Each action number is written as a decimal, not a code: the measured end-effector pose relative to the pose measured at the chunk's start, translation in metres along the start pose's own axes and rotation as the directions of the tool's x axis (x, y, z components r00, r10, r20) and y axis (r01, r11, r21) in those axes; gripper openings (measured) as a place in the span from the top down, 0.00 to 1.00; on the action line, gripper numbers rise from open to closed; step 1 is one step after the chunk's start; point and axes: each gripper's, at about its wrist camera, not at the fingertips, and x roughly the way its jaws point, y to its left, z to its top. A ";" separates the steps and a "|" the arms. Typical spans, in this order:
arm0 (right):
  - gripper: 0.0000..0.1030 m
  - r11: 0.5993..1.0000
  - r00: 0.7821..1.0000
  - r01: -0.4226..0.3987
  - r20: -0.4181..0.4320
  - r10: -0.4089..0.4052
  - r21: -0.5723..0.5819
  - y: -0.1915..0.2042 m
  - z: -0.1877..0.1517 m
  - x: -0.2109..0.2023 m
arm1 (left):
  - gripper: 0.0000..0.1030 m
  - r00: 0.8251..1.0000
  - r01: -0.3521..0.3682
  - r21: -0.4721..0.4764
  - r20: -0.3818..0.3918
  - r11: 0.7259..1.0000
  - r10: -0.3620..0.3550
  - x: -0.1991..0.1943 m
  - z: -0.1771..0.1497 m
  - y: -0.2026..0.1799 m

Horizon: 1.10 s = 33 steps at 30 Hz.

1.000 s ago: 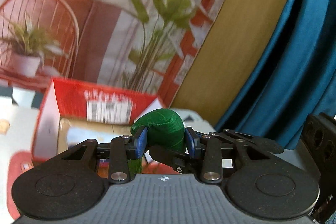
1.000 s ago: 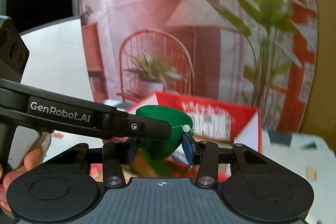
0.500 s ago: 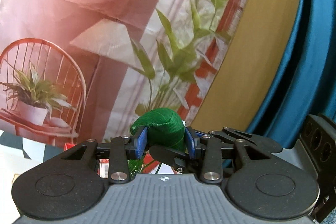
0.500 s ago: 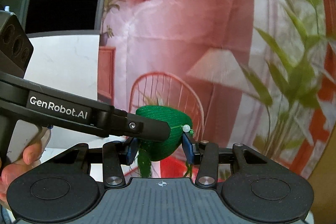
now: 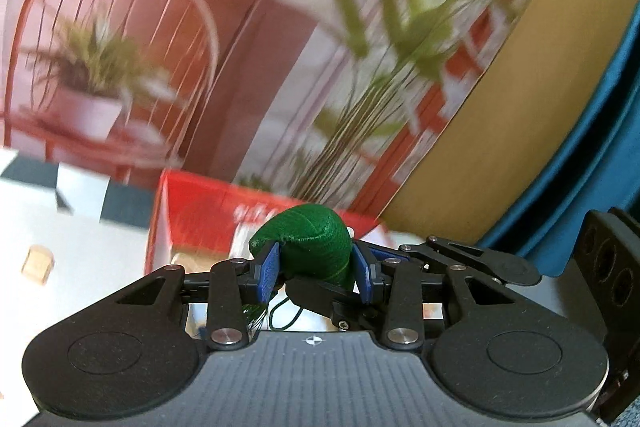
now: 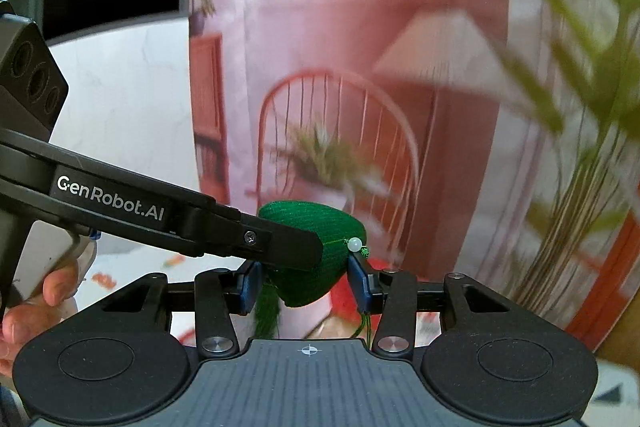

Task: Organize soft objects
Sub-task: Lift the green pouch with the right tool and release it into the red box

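A green stuffed fabric pouch [image 5: 312, 243] hangs in the air, pinched from two sides by both grippers at once. My left gripper [image 5: 316, 273] is shut on it with its blue pads, and a finger of the right gripper [image 5: 320, 297] crosses just below. In the right wrist view the same pouch [image 6: 312, 219] sits in my right gripper [image 6: 305, 283], also shut on it. The left gripper's finger [image 6: 280, 247] lies across its front. A white bead [image 6: 354, 244] and a green tassel [image 6: 266, 311] hang from the pouch.
Just beyond the pouch stands an open red cardboard box [image 5: 192, 211] on a white tabletop [image 5: 80, 251], with a small tan block [image 5: 38, 259] to its left. A printed backdrop with a chair and plants rises behind. A blue curtain [image 5: 600, 147] hangs at the right. A hand [image 6: 52, 283] holds the left gripper.
Both grippers have swung sideways together with the pouch still pinched. The left view rose to the backdrop, then came back down onto the red box, which now lies further left.
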 end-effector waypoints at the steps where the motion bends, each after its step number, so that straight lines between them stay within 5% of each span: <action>1: 0.59 1.000 1.000 -0.006 -0.019 0.006 0.010 0.001 -0.007 0.007 | 0.60 1.000 -0.009 -0.003 -0.019 1.000 0.009 0.005 -0.004 0.005; 12: 0.57 0.987 0.989 -0.056 -0.129 0.075 0.151 -0.002 -0.048 0.052 | 0.59 0.988 -0.104 0.033 -0.110 0.994 0.107 0.028 -0.015 0.028; 18: 0.48 0.991 0.990 -0.026 -0.135 0.043 0.128 0.000 -0.050 0.050 | 0.53 0.984 -0.146 0.054 -0.094 0.988 0.151 0.024 -0.013 0.028; 27: 0.47 0.990 0.994 0.073 -0.091 -0.062 0.124 -0.012 -0.061 0.016 | 0.51 0.982 -0.178 0.104 -0.050 0.978 0.184 -0.003 -0.025 0.016; 29: 0.41 0.986 0.994 0.096 -0.068 -0.088 0.134 -0.014 -0.066 0.004 | 0.47 0.981 -0.186 0.119 -0.035 0.975 0.192 -0.012 -0.032 0.013; 31: 0.16 0.982 0.993 0.117 -0.027 -0.114 0.149 -0.015 -0.073 -0.010 | 0.41 0.979 -0.200 0.136 -0.017 0.970 0.204 -0.023 -0.040 0.010; 33: 0.04 0.977 0.990 0.132 0.016 -0.137 0.169 -0.015 -0.080 -0.027 | 0.35 0.977 -0.211 0.144 -0.001 0.967 0.214 -0.032 -0.048 0.008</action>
